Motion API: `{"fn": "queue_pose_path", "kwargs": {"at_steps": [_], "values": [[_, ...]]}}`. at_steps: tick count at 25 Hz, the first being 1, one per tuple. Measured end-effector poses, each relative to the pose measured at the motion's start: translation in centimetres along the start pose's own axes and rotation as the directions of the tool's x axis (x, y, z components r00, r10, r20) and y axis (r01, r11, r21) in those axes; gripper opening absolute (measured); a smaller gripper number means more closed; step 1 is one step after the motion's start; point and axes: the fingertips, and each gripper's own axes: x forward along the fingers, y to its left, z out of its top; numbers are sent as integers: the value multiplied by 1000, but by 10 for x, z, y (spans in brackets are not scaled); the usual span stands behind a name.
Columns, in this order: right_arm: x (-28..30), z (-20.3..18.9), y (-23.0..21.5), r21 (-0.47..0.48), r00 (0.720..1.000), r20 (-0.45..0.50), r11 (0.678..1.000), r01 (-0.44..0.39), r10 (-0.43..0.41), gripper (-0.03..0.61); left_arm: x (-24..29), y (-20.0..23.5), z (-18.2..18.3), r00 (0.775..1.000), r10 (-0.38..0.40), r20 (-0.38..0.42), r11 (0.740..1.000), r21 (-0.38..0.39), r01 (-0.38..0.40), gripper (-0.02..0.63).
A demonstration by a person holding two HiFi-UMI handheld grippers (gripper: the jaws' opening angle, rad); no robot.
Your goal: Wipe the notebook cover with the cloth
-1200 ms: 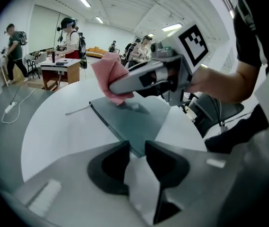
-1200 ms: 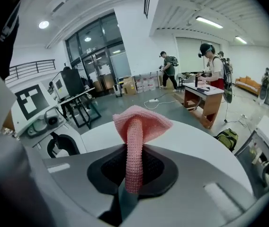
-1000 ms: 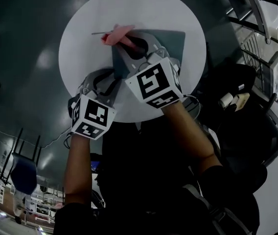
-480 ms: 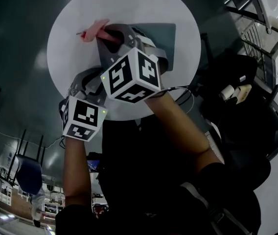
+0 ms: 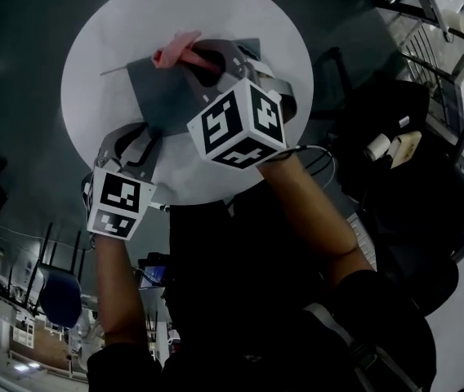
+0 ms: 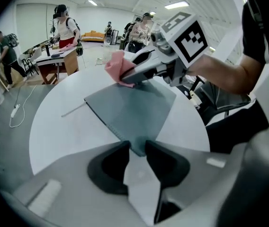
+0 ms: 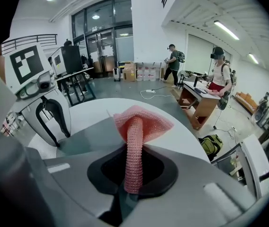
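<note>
Since a second ago the cloth (image 5: 175, 50) has shifted from the notebook's (image 5: 167, 96) upper-left corner toward mid-edge, upper centre of the head view, on the round table (image 5: 93, 96). Right gripper (image 5: 195, 55): jaws clamped on the cloth, which looks soft, light and easily bunched. Left gripper (image 5: 145, 137): jaws pinched on the notebook's near corner. The cover is probably stiff, smooth and apt to slide, so it is best pinned there. Count: one notebook, one cloth, two grippers.
</note>
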Motion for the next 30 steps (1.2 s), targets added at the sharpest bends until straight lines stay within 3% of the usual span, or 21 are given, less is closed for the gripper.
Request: {"fn": "queue_pose_path", "kwargs": {"at_steps": [17,23,26,30], "values": [[-52,-73,-57,44,997,-30,996,76,-75,28,8,-6,2,996,24,-85,1000,-7,-25,114],[-67,-104,-74,68,980,-146,987,145,-134,28,9,-6,-1,996,25,-82,1000,-12,-26,114],[-79,-87,-71,125,985,-89,980,158,-148,28,9,-5,-2,997,22,-73,1000,-16,-24,114],[-72,-23,-24,121,995,77,991,49,-58,28,4,-3,-5,998,25,-50,999,-34,-27,114]]}}
